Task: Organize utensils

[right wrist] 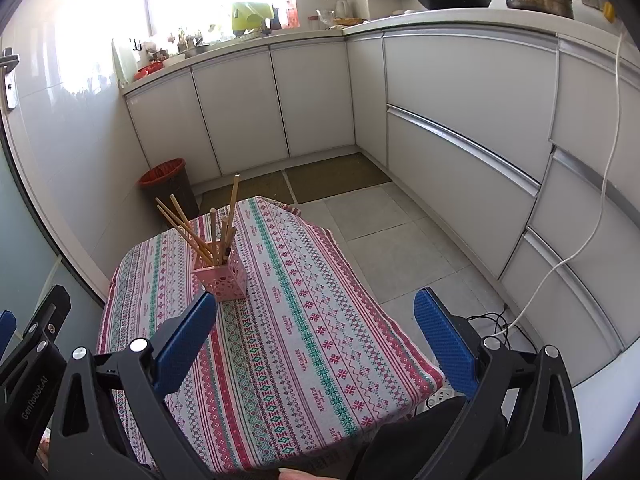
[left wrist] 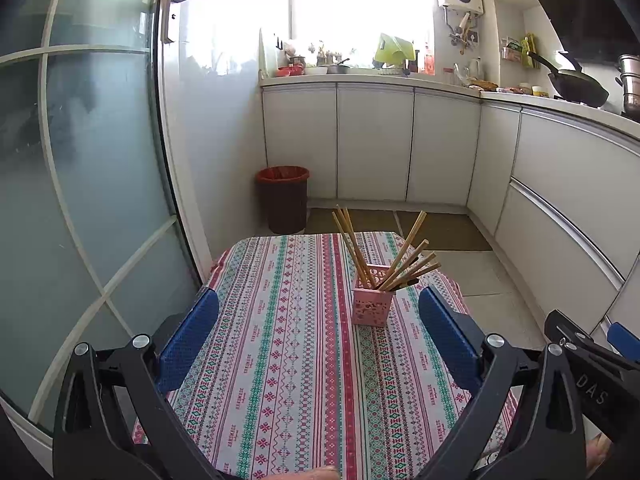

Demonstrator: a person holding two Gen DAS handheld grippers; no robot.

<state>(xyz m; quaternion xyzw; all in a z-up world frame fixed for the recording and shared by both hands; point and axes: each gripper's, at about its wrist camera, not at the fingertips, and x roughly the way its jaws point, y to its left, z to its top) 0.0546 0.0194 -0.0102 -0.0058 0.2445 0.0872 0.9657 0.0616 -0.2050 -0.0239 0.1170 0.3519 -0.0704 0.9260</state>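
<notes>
On the tabletop, at about one o'clock from the left gripper, stands a pink holder with wooden chopsticks leaning out like a fan. From the right gripper it is at eleven o'clock. The fingers of both grippers are spread wide and hold nothing. The chopsticks look light, stiff and a little smooth; I would take one near its upper half. The holder seems light and may tip over.
</notes>
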